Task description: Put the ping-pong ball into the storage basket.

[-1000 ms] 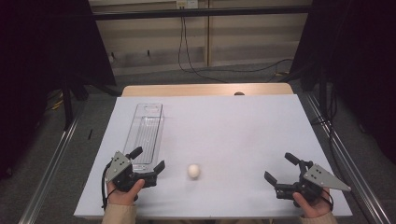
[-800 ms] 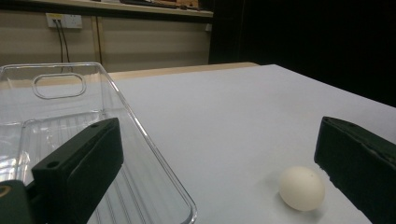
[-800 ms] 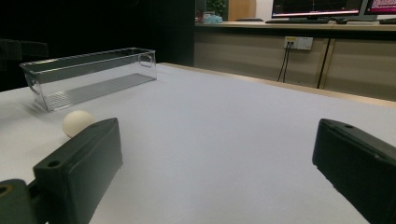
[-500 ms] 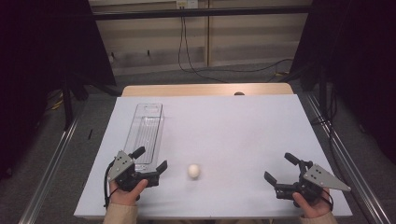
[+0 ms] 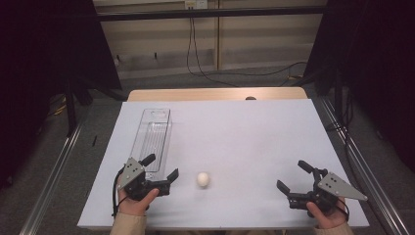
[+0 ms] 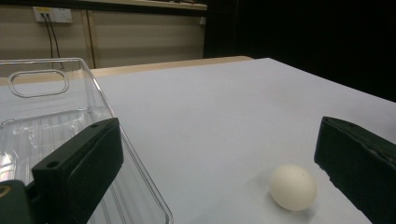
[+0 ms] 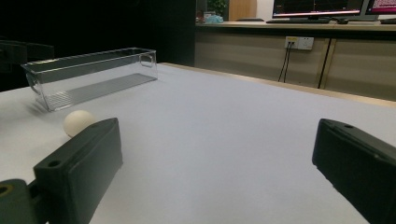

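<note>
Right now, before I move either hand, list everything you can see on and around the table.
egg: 1, off-white, on the table near its front edge, just right of the left tongs, touching nothing.
clear bin: 1, transparent plastic, long and narrow, empty, on the table's left side, running front to back.
table: 1, white top with a wooden strip along the far edge.
cables: dark, hanging down the far wall and trailing over the floor.
wall sockets: white, on the far wall.
left tongs: 1, black, open, at the bin's near end, held in the left hand.
right tongs: 1, black, open, front right of the table, holding nothing, held in the right hand.
</note>
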`<state>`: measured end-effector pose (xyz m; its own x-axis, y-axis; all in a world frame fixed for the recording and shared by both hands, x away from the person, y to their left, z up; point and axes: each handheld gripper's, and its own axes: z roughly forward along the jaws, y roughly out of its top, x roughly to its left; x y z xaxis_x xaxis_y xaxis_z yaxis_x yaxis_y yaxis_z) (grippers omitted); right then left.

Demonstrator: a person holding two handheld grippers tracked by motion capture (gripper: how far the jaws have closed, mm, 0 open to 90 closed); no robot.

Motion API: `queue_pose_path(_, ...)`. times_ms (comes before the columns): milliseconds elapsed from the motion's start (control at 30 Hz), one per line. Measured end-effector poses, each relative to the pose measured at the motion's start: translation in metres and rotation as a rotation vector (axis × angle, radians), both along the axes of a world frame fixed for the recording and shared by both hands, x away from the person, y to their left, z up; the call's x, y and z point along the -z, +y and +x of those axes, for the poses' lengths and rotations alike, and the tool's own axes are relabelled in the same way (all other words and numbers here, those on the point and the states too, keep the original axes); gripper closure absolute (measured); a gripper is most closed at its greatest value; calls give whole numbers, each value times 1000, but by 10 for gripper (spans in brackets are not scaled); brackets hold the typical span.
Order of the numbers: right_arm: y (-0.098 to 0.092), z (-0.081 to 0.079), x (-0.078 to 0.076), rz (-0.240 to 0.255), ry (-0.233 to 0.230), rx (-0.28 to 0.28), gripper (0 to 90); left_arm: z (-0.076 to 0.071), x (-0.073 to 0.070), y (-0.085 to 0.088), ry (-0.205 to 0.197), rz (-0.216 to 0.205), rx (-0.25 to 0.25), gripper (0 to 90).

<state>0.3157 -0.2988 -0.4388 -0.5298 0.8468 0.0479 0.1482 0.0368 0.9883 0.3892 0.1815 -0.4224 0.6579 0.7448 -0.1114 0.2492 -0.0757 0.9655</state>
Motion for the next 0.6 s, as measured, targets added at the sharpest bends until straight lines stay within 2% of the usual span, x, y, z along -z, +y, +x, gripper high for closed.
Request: queue_pose_path(600, 0, 0, 0, 6, -1, -2, 13, 1, 2, -13, 9, 14, 16, 14)
